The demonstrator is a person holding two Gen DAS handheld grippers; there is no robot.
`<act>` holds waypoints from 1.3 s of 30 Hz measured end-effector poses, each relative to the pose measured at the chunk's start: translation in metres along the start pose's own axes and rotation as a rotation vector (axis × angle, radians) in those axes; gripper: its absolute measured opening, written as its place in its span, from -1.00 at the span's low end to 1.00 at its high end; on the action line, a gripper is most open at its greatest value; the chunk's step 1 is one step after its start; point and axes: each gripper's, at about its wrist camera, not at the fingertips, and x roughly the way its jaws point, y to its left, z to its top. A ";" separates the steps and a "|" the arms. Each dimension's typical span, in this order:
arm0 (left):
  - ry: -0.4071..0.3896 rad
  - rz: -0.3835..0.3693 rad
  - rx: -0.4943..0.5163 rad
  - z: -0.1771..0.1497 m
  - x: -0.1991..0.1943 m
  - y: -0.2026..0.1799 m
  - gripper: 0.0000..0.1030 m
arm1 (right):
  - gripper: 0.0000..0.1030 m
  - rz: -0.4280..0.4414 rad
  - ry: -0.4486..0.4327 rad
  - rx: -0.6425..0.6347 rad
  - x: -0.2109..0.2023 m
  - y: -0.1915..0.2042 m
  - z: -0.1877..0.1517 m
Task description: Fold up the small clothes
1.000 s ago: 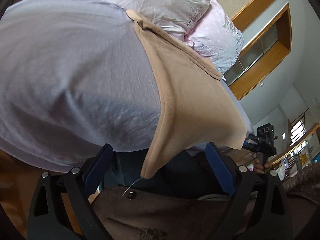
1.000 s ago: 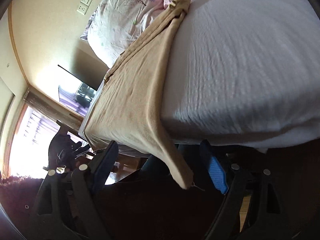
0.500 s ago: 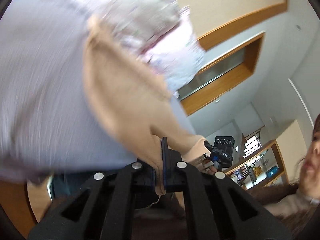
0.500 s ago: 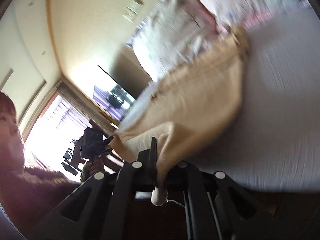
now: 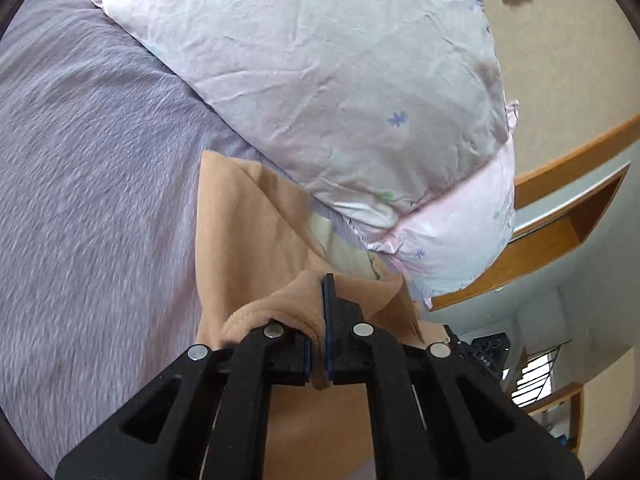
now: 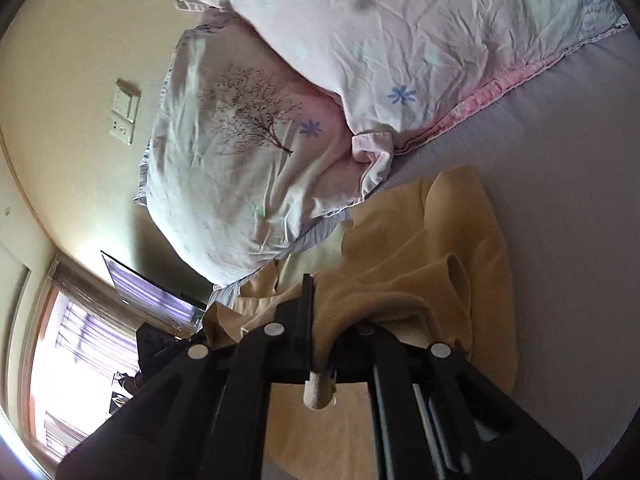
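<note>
A tan garment (image 5: pixel 244 240) lies on the grey-lilac bed sheet (image 5: pixel 88 168), its far end close to the pillows. My left gripper (image 5: pixel 318 344) is shut on a hemmed corner of it, which bunches over the left finger. The same garment shows in the right wrist view (image 6: pixel 472 248), doubled over on itself. My right gripper (image 6: pixel 320 344) is shut on another corner, with a rolled end of cloth hanging out below the jaws. Both held corners are raised over the part of the garment that lies on the bed.
Two pale floral pillows (image 5: pixel 320 80) lie at the head of the bed, also in the right wrist view (image 6: pixel 260 160). Behind them is a beige wall with a switch plate (image 6: pixel 126 112). A bright window (image 6: pixel 60 360) is at the lower left, a wooden shelf recess (image 5: pixel 568 216) at right.
Both grippers were open below the bed's edge a second ago. They shut on the garment's hanging corners and carried them up over the bed toward the pillows, doubling the cloth over.
</note>
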 end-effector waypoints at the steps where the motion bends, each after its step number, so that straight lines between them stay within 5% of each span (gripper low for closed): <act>1: -0.009 0.003 0.004 0.005 0.000 0.000 -0.92 | -0.90 -0.001 -0.006 0.004 0.003 -0.001 0.006; 6: -0.011 0.043 -0.047 0.035 0.019 0.013 -0.92 | -0.89 -0.077 -0.020 0.081 0.039 -0.012 0.039; 10: 0.047 0.081 -0.129 0.049 0.043 0.028 -0.87 | -0.37 -0.202 -0.002 0.227 0.068 -0.036 0.047; 11: 0.051 0.065 -0.148 0.051 0.042 0.030 -0.76 | -0.36 -0.196 -0.024 0.246 0.067 -0.040 0.046; 13: 0.002 0.032 -0.185 0.055 0.024 0.033 -0.25 | -0.24 -0.224 -0.088 0.261 0.056 -0.041 0.048; 15: -0.127 0.029 -0.180 0.059 -0.011 0.030 0.69 | 0.16 -0.311 -0.182 0.240 0.031 -0.034 0.046; 16: -0.158 0.037 -0.163 0.058 -0.026 0.027 0.72 | 0.28 -0.344 -0.228 0.212 0.016 -0.029 0.044; 20: -0.049 0.101 -0.048 0.037 -0.056 0.015 0.71 | 0.33 -0.317 -0.259 0.096 -0.024 -0.015 0.028; 24: 0.101 0.139 -0.009 -0.003 -0.045 0.017 0.70 | 0.42 -0.285 -0.297 0.004 -0.044 -0.013 0.007; 29: 0.160 0.144 0.017 -0.026 -0.028 0.012 0.61 | 0.43 -0.215 -0.273 0.071 -0.041 -0.034 -0.002; 32: 0.142 0.165 0.005 -0.035 -0.020 0.010 0.26 | 0.49 -0.197 -0.295 0.049 -0.046 -0.030 -0.001; 34: 0.160 0.137 -0.085 -0.033 -0.010 0.020 -0.60 | 0.51 -0.171 -0.305 0.048 -0.049 -0.030 -0.002; 36: 0.145 0.085 -0.181 -0.031 -0.009 0.028 -0.65 | 0.52 -0.142 -0.306 0.065 -0.052 -0.033 -0.003; 39: 0.101 0.072 -0.140 -0.025 -0.022 0.001 -0.68 | 0.52 -0.107 -0.319 0.083 -0.058 -0.036 -0.004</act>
